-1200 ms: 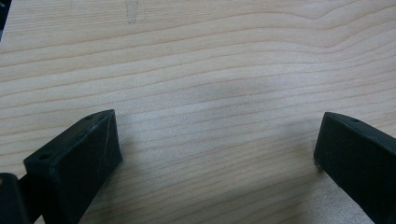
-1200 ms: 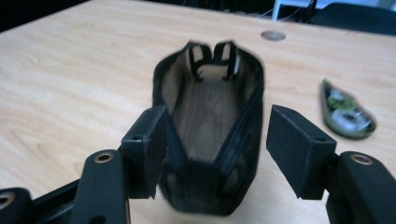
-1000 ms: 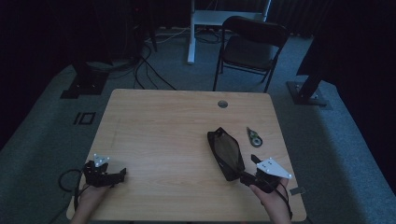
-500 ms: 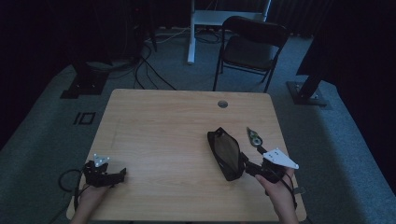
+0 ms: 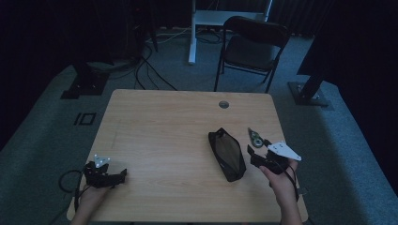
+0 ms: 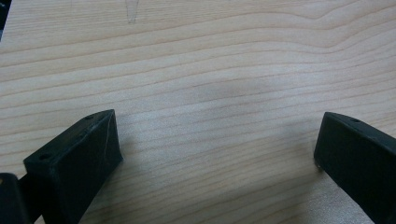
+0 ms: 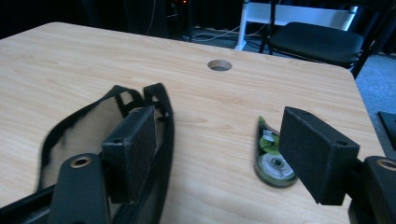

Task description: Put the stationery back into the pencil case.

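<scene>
Right claw (image 5: 261, 157) has slid right, off the black mesh pouch (image 5: 227, 153) toward the green correction-tape dispenser (image 5: 256, 138); its jaws have just been opening, nothing between them. Pouch lies open-mouthed right of centre on the worktop (image 5: 164, 126); tape grab looks next. Left claw (image 5: 106, 175) open, idle, near-left.

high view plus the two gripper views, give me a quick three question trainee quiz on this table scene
1. True or false: the right gripper is clamped on the black mesh pouch.
2. Which small thing lies on the table just beyond the right gripper? A) correction tape dispenser B) stapler C) mug
3. What lies between the jaws of the left gripper?

Key:
1. False: its jaws stand open and have just been opening, nothing gripped.
2. A
3. Only bare wood; the jaws stand wide open.
</scene>
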Tool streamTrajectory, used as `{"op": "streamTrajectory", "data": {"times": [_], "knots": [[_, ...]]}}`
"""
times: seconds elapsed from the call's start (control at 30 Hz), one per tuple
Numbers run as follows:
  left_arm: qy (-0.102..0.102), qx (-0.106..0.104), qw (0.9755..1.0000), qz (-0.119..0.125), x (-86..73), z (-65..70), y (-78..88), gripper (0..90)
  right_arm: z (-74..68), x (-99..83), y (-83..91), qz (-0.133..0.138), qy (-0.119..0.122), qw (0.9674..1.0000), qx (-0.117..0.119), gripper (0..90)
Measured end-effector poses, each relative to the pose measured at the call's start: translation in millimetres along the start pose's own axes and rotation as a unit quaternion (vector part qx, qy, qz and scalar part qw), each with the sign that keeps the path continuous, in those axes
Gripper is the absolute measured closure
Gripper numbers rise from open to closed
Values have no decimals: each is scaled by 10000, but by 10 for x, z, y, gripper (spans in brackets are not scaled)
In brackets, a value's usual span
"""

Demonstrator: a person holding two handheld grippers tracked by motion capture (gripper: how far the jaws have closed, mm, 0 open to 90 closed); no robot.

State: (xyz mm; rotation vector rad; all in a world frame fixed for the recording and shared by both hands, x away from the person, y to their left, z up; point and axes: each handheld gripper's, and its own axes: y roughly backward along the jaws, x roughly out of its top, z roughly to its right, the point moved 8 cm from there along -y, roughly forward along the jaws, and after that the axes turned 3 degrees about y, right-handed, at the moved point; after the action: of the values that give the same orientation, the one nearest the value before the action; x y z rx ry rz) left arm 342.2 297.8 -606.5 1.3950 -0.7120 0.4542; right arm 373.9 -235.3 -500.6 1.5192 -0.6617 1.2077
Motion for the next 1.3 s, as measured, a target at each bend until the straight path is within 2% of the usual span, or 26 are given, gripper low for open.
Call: {"op": "streamTrajectory", "data": {"times": [0.17, 0.23, 0.43, 0.7, 0.8, 0.97, 1.13, 1.23, 1.3], "knots": [[1, 0, 10000, 1, 0, 0, 0, 6, 141, -51, -134, -137, -36, 9998, -169, 269], [0, 0, 10000, -1, 0, 0, 0, 6, 208, -96, -196, -262, 32, 9993, -258, 269], [1, -1, 10000, 1, 0, 0, 0, 6, 350, -237, -373, -572, -58, 9977, -355, 246], [9, -3, 10000, 4, 1, 1, 0, 6, 464, -288, -623, -835, -126, 9960, -297, 227], [11, -2, 10000, 4, 1, 2, 0, 6, 510, -289, -724, -920, 28, 9954, -249, 226], [9, -3, 10000, 4, 1, 1, 0, 6, 566, -307, -872, -1106, 47, 9935, -250, 226], [10, -2, 10000, 4, 1, 1, 0, 6, 620, -337, -987, -1176, -191, 9926, -227, 208], [8, -3, 10000, 2, 1, 1, 0, 6, 656, -398, -1048, -1308, -91, 9911, -245, 218], [9, -2, 10000, 2, 1, 1, 0, 6, 670, -432, -1084, -1379, -136, 9901, -216, 218]]}}
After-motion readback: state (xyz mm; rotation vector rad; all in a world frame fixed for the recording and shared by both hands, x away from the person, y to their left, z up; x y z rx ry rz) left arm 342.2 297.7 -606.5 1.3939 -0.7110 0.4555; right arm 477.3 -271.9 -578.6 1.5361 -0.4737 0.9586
